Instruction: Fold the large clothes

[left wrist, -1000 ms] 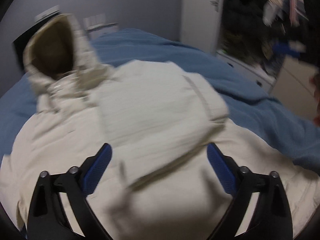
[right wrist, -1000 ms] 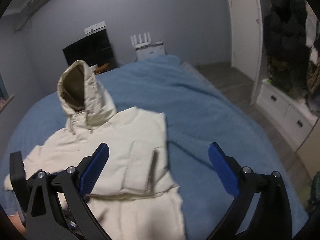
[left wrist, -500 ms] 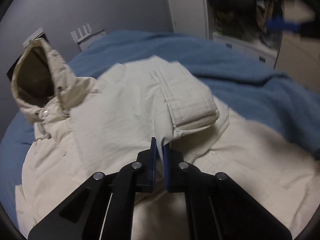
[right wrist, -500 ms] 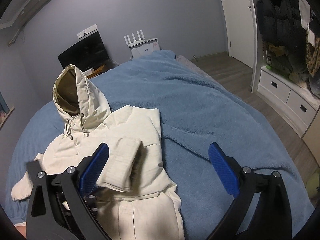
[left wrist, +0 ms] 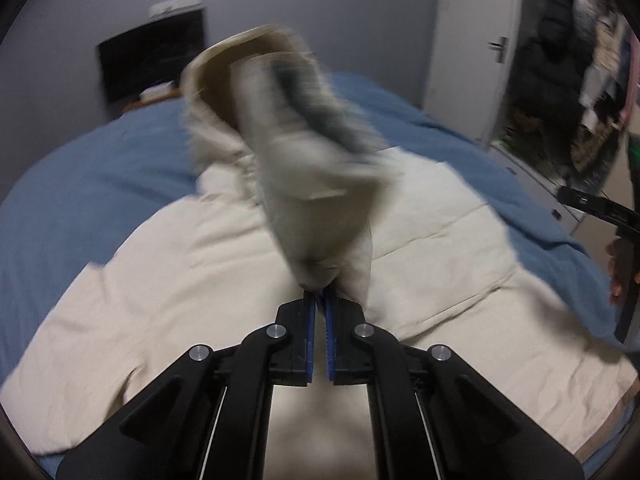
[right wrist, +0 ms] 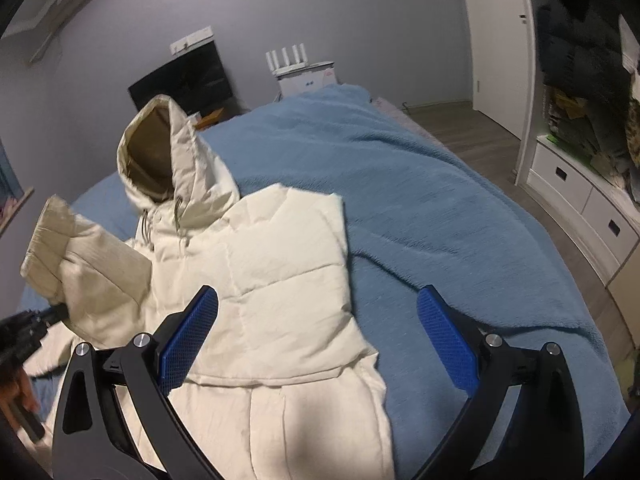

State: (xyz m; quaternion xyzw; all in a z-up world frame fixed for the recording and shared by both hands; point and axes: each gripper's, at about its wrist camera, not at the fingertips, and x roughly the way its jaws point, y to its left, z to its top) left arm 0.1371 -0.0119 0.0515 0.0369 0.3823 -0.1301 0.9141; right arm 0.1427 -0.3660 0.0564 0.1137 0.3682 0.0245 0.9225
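Observation:
A cream hooded puffer jacket (right wrist: 280,280) lies on the blue bed cover, hood (right wrist: 160,152) standing up toward the far wall. It also fills the left wrist view (left wrist: 420,256). My left gripper (left wrist: 319,300) is shut on the jacket's sleeve (left wrist: 316,184) and holds it lifted above the jacket body, blurred by motion. The raised sleeve shows at the left of the right wrist view (right wrist: 80,264). My right gripper (right wrist: 316,332) is open and empty, above the jacket's right edge and the bed.
The blue bed cover (right wrist: 440,208) spreads to the right. A black monitor (right wrist: 180,76) and a white router (right wrist: 296,64) stand by the far wall. White drawers (right wrist: 580,200) and a shelf of clothes are at the right, beside a white door (right wrist: 496,40).
My left gripper closed on the folded sleeve and has lifted it up and to the left off the jacket body. The right gripper stays open and has barely moved.

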